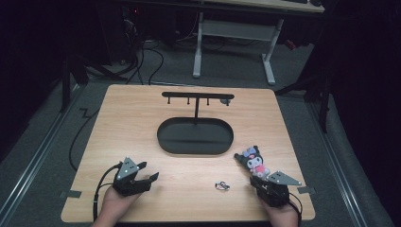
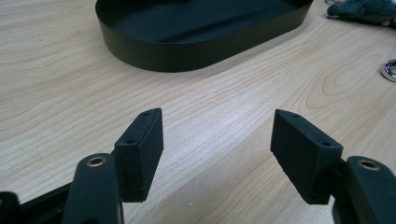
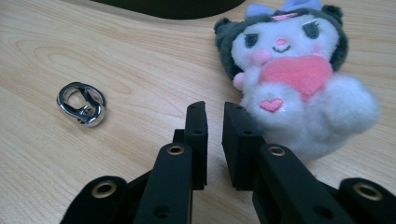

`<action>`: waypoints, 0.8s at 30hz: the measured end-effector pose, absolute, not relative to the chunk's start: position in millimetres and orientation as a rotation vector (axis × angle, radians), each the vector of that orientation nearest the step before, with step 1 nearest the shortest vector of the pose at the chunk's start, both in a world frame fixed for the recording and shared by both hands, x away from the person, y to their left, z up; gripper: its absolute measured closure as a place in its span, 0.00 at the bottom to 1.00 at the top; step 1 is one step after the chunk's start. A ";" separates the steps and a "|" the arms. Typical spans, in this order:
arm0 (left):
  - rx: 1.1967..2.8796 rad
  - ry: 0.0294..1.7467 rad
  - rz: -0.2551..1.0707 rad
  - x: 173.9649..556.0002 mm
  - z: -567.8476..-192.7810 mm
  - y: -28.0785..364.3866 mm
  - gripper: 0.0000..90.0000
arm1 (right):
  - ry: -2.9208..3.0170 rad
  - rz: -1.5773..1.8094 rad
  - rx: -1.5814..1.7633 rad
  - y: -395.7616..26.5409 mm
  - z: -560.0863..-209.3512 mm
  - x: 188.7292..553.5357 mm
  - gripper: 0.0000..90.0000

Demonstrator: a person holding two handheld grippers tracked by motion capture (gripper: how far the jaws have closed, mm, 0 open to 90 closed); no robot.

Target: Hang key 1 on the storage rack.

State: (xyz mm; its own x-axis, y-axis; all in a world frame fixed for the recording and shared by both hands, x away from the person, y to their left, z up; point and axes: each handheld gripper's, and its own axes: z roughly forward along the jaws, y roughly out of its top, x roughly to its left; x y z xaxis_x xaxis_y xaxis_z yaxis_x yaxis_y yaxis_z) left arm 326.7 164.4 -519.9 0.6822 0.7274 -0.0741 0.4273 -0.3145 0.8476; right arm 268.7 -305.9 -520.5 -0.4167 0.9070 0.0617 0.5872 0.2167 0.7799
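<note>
Right gripper view looks straight at a small plush toy [image 3: 299,84] lying on the wooden table [image 3: 140,56], just beside the right gripper [image 3: 215,114]. Its jaws stand only a narrow slit apart with nothing between them, and the right-hand pad sits next to the toy's white belly. A small metal ring clasp [image 3: 81,103] lies apart on the wood to the left, loose from the toy.

High view shows the toy [image 1: 255,161] near the right front of the table, between the right gripper [image 1: 257,182] and the black oval tray [image 1: 195,136] with its hook stand [image 1: 197,97] behind. The left gripper [image 1: 146,172] rests at the left front, jaws spread wide and holding nothing.

The toy looks light, soft and squashy, so it should give under the pads rather than slip, and it is unlikely to break. Its fluffy body is wider than the present gap, so the jaws would need to open much further. A hold across the body or the head seems safest. The clasp is probably hard, smooth and slippery, and lies flat, so it would be the harder thing to pinch.
</note>
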 end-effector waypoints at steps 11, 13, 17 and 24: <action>1.987 0.833 0.390 322.3 -518.5 159.6 0.40 | 2.137 1.069 1.365 -293.7 -515.4 270.4 0.82; 2.002 0.822 0.405 322.6 -517.7 159.3 0.41 | 2.169 1.063 1.371 -290.2 -512.7 272.1 0.80; 1.989 0.824 0.392 324.0 -516.6 161.5 0.41 | 2.213 1.013 1.368 -282.5 -507.2 275.0 0.80; 1.976 0.816 0.402 321.5 -513.9 162.7 0.42 | 2.266 0.918 1.359 -274.3 -498.3 280.1 0.78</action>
State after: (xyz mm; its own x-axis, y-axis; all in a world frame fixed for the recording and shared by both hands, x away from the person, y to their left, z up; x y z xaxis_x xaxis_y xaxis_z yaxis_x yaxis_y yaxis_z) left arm 321.5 162.7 -513.9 0.7258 0.6864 -0.0450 0.3818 -0.3477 0.8564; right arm 280.1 -274.3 -498.3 -0.4830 0.8749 0.0362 0.6534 0.3326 0.6800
